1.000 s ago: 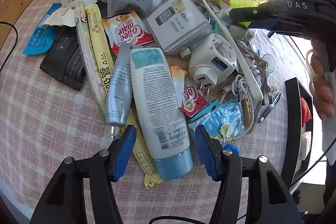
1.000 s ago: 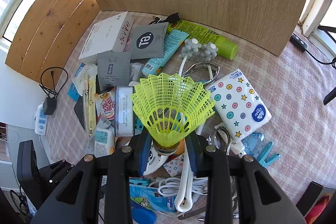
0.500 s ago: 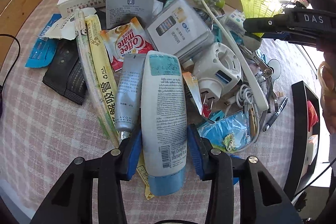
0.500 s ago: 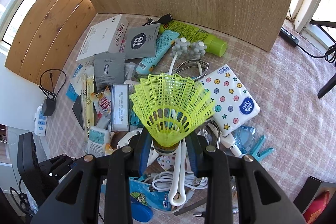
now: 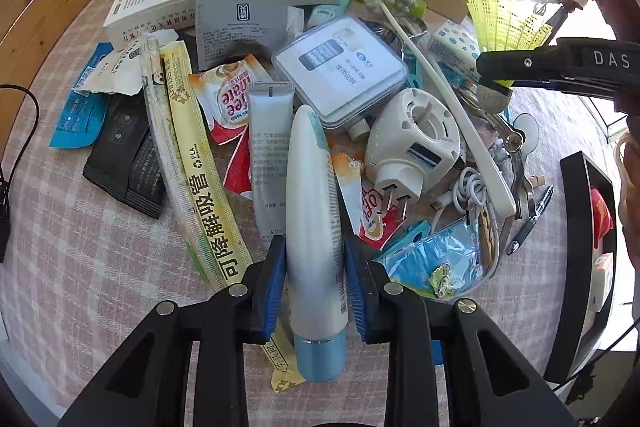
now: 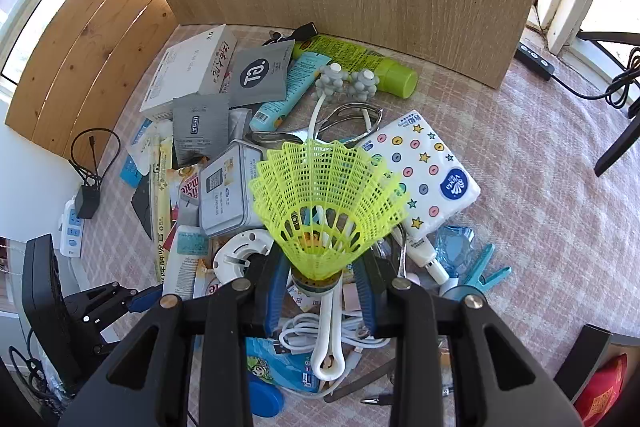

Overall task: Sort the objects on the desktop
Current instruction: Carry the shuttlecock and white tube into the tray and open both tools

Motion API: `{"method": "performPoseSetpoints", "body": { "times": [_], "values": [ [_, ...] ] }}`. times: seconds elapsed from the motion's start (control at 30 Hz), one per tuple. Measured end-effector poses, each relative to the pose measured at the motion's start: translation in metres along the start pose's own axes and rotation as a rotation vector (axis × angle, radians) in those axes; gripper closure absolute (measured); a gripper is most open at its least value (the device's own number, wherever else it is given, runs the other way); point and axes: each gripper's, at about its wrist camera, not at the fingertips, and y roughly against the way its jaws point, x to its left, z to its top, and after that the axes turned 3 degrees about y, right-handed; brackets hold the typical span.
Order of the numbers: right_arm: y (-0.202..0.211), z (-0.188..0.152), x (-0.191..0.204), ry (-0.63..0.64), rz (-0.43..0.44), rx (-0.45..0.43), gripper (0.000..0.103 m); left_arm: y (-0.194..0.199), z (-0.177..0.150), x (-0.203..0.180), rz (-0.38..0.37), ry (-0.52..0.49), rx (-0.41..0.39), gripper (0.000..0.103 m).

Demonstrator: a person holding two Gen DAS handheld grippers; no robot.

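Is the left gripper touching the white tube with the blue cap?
Touching. In the left wrist view, both blue pads of the left gripper press against the sides of the white tube, with no gap visible.

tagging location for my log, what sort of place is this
Probably a home desk by a window: a pink checked tablecloth, a white power strip on the floor, and sunlit window frames.

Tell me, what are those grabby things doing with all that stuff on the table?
A person is sorting a messy pile on the checked tablecloth, one tool in each hand. The left tool is shut on a white tube with a blue cap, at the near edge of the pile. The right tool is shut on a yellow shuttlecock, above the clutter. Neither thing is sorted yet.
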Motion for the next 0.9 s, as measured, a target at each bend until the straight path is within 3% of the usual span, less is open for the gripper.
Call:
{"method": "performPoseSetpoints", "body": {
  "times": [0.27, 0.67, 0.7, 0.77, 0.83, 0.9],
  "values": [
    [0.006, -0.004, -0.004, -0.006, -0.002, -0.004, 0.073, 0.001, -0.010, -0.003, -0.010, -0.034, 0.002, 0.076],
    [0.030, -0.017, -0.007, -0.018, 0.013, -0.035, 0.073, 0.044, -0.023, 0.001, -0.020, -0.031, -0.063, 0.076],
    [0.033, -0.019, -0.007, -0.018, 0.005, -0.036, 0.073, 0.050, -0.023, -0.009, -0.026, -0.039, -0.071, 0.076],
    [0.041, -0.025, -0.009, -0.015, -0.005, -0.040, 0.073, 0.057, 0.012, -0.032, -0.042, -0.061, -0.081, 0.076],
    [0.051, -0.033, -0.014, -0.015, -0.014, -0.046, 0.073, 0.077, 0.001, -0.038, -0.051, -0.095, -0.091, 0.076],
    [0.064, -0.044, -0.023, -0.027, -0.033, -0.056, 0.073, 0.070, -0.005, -0.057, -0.068, -0.129, -0.096, 0.076]
  ]
}}
